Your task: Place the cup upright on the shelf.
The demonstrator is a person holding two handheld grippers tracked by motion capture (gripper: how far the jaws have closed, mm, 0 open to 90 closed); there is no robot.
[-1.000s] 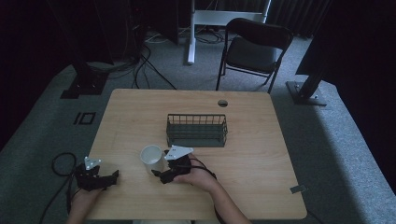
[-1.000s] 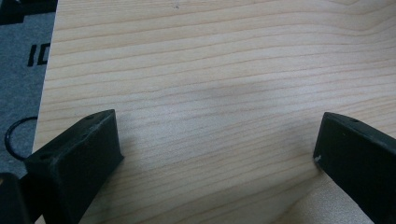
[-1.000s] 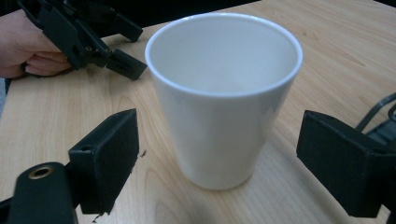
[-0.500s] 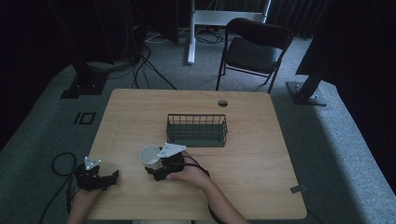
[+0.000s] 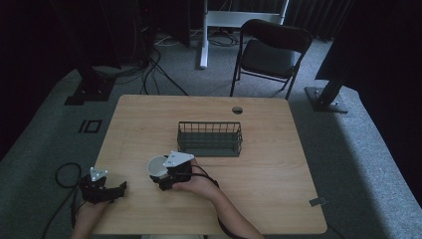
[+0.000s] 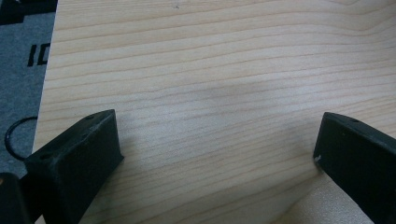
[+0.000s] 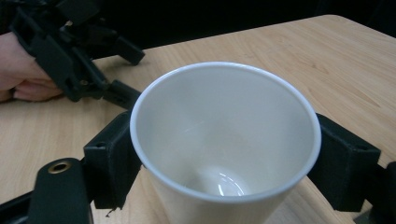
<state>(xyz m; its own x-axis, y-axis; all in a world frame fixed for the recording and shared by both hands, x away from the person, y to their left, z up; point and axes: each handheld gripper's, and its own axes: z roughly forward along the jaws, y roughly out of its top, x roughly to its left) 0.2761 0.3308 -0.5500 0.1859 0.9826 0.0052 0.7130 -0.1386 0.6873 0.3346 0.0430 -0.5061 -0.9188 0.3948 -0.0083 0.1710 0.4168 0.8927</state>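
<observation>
Cup [image 7: 224, 140] seemingly gripped by right gripper [image 7: 224, 158].

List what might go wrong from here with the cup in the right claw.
1. The white cup is thin-walled and empty; the right claw presses it from both sides, so a harder squeeze may buckle it.
2. The cup looks tilted in the right gripper view; it might slip or tip if released that way.
3. The wire basket stands close behind; a careless lift could knock the cup against it.

Wire basket [image 5: 209, 139], folding chair [image 5: 268, 52]
</observation>
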